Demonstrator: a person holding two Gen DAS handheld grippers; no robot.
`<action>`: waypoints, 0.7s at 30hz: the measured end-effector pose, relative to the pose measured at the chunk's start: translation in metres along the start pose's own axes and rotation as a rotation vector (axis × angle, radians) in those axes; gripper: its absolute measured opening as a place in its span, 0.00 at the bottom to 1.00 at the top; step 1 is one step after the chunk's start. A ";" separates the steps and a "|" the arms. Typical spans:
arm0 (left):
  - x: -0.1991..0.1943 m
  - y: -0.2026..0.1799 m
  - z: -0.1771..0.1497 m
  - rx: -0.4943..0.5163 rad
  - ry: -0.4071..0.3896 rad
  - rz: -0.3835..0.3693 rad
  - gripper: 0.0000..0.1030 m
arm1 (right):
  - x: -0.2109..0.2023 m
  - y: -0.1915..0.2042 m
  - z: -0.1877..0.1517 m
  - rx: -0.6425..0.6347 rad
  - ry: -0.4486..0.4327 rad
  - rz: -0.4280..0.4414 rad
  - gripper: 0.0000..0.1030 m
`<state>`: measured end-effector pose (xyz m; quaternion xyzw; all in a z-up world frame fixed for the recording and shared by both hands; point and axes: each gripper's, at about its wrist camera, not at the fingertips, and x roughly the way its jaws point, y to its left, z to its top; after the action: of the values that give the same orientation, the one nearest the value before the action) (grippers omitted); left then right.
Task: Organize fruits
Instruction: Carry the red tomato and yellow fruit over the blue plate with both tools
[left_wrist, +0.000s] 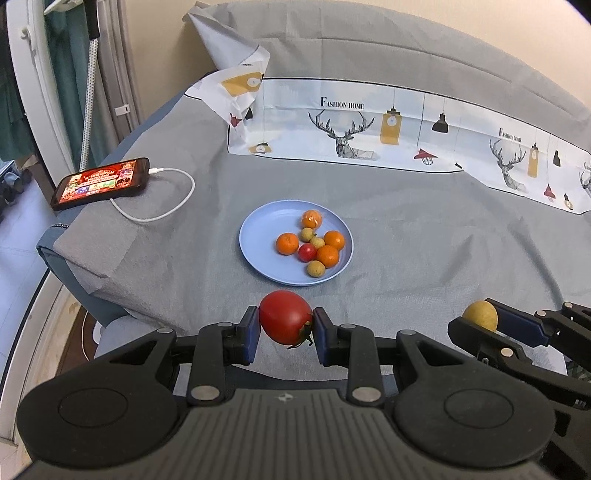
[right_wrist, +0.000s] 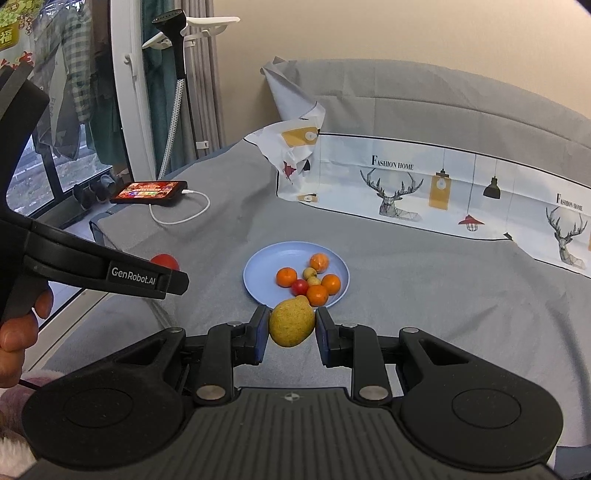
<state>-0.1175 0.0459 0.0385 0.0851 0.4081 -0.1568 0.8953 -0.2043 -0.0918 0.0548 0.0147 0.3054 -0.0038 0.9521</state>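
Between the blue pads of the left gripper (left_wrist: 285, 325) a red tomato (left_wrist: 285, 316) is pinched, the jaws drawn in only as far as the fruit allows, its stem end turned toward the right-hand pad. The right gripper (right_wrist: 291, 326) is closed in the same way on a yellowish-green fruit (right_wrist: 291, 320) (a small pear or lemon, by its shape), held at its widest part. Both fruits are carried clear of the grey bedcover (left_wrist: 424, 236), just short of the near rim of the blue plate (left_wrist: 258, 236).

On that plate four small oranges, one of them seemingly wrapped, a small red tomato and three pale round fruits are already gathered toward its right half; the left half is bare.

The step in hand is judged to be the delivery of both held fruits to the plate. It would be done best one gripper at a time, since the two tools sit close together and a joint approach risks a knock. The tomato should be lowered onto the bare left part until it rests on the plate before the pads are parted, as a round fruit let go from above is likely to roll off. The grip should not be tightened: the tomato bruises easily.

A phone (left_wrist: 101, 183) on its white cable (left_wrist: 162, 206) lies well apart to the left.
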 end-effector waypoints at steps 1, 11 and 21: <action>0.001 0.000 0.000 0.000 0.004 0.001 0.33 | 0.001 0.000 0.000 0.001 0.003 0.002 0.27; 0.023 0.011 0.009 -0.019 0.042 0.011 0.33 | 0.021 -0.006 0.001 0.022 0.051 0.014 0.27; 0.086 0.023 0.038 -0.028 0.142 0.033 0.33 | 0.081 -0.021 0.012 0.054 0.135 0.020 0.27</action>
<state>-0.0291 0.0389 -0.0013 0.0904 0.4711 -0.1298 0.8678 -0.1313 -0.1134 0.0171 0.0437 0.3684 -0.0015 0.9286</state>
